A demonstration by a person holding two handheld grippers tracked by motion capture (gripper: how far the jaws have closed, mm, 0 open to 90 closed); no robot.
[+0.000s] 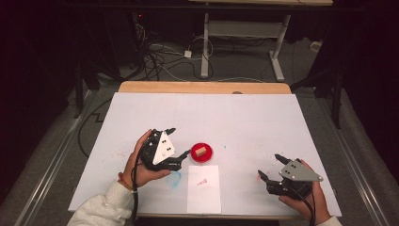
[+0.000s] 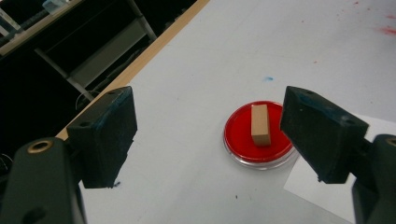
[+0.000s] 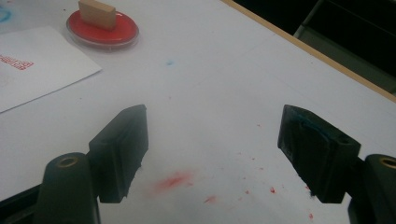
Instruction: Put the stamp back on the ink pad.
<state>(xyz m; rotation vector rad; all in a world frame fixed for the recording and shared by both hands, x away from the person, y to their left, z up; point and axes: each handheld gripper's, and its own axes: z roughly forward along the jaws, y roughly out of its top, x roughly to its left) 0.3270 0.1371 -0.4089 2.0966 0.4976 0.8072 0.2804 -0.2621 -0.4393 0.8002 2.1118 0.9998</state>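
Observation:
A small wooden block (image 1: 200, 151) (image 2: 260, 125) (image 3: 96, 13) stands in a round red ink dish (image 1: 201, 153) (image 2: 243, 140) (image 3: 84, 27) near the middle of the white table sheet. Just in front of the dish lies a white paper (image 1: 203, 188) (image 3: 32, 65) (image 2: 322, 191) with a red stamp mark (image 1: 202, 181) (image 3: 16, 62). My left gripper (image 1: 179, 141) (image 2: 208, 135) is open just left of the dish, holding nothing. My right gripper (image 1: 271, 165) (image 3: 212, 149) is open low over the sheet at the front right, empty.
Red ink smears (image 3: 175, 181) mark the sheet under the right gripper. A blue scribble (image 1: 174, 179) lies left of the paper. The table's wooden far edge (image 1: 202, 87) borders a dark floor with cables and a desk frame (image 1: 244, 33).

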